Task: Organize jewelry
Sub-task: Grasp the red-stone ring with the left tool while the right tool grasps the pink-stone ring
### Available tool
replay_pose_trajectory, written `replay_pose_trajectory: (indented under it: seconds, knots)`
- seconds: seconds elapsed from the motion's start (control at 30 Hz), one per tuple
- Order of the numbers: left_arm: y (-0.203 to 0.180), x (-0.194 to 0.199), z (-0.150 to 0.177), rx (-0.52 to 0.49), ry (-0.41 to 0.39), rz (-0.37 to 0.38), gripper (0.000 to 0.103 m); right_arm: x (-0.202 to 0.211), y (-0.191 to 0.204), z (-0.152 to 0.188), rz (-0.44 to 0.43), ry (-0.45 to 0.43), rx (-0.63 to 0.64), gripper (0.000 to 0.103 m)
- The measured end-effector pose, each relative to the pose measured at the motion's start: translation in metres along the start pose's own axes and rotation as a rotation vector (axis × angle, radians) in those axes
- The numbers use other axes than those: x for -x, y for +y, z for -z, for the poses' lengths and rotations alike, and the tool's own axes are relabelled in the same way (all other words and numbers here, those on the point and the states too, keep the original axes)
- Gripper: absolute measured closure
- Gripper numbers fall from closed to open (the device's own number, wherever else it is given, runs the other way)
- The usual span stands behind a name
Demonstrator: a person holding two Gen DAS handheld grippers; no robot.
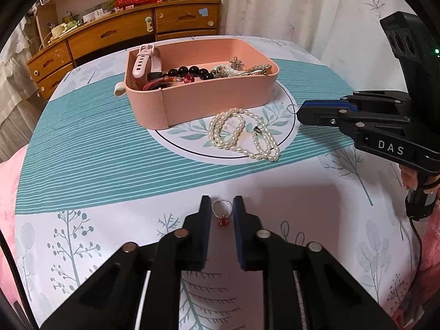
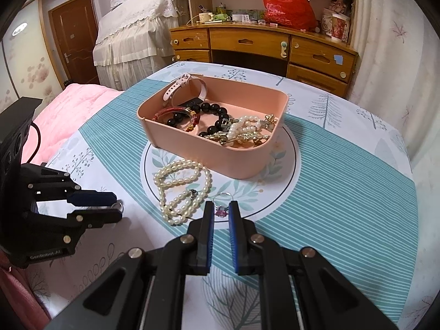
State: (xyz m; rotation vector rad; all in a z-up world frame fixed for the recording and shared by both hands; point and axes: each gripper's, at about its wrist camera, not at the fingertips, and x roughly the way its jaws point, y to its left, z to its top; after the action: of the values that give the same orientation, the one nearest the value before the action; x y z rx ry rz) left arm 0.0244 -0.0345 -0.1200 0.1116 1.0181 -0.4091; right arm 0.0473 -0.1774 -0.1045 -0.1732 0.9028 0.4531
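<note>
Left wrist view: the left gripper [image 1: 222, 211] pointed down at the tablecloth [image 1: 110, 165], its pads closed against a silver ring with a red stone [image 1: 222, 212]. Beyond it a pearl necklace [image 1: 243, 134] lay coiled on the cloth, just in front of the pink box [image 1: 203, 101]. The box held a pink watch [image 1: 145, 60], black beads [image 1: 189, 71] and other pieces. At the right edge the right gripper [image 1: 299, 112] was clamped on a thin ring [image 1: 293, 108].

Right wrist view: the right gripper [image 2: 221, 211] pinched a ring with a pink stone [image 2: 221, 210], beside the necklace [image 2: 183, 189]. The box [image 2: 220, 148] sat behind. The left gripper [image 2: 117, 206] showed at far left, the ring [image 2: 118, 206] at its tips.
</note>
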Motion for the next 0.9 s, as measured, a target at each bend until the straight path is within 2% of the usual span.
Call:
replay_pose_trajectory:
  seconds: [0.1,0.17,0.6,0.73,0.77,0.8,0.83,0.87,0.9]
  knots:
    - [-0.001,0.000,0.000,-0.006,0.002,0.003,0.091,0.000,0.000,0.000,0.000,-0.002,-0.002,0.093]
    - [-0.001,0.002,-0.001,-0.006,0.000,0.009,0.096,0.001,-0.001,0.000,-0.001,-0.005,-0.004,0.093]
    - [0.006,0.011,-0.010,0.018,-0.013,0.038,0.098,0.012,0.001,-0.003,0.001,-0.027,0.001,0.093]
    - [0.010,0.014,-0.009,0.034,0.005,0.047,0.098,0.017,0.002,-0.003,0.002,-0.034,0.006,0.093]
    - [0.012,0.014,-0.008,0.040,0.009,0.043,0.096,0.018,0.003,-0.004,0.001,-0.035,0.007,0.093]
    - [0.012,0.014,-0.006,0.040,0.013,0.032,0.090,0.018,0.003,-0.003,0.000,-0.037,0.008,0.093]
    - [0.011,0.013,-0.005,0.037,0.015,0.018,0.079,0.019,0.003,-0.004,-0.001,-0.037,0.009,0.093]
    - [0.010,0.013,-0.003,0.028,0.017,-0.002,0.073,0.020,0.003,-0.004,-0.001,-0.037,0.010,0.093]
    - [0.009,0.013,-0.002,0.018,0.018,-0.011,0.057,0.020,0.003,-0.004,-0.001,-0.037,0.010,0.093]
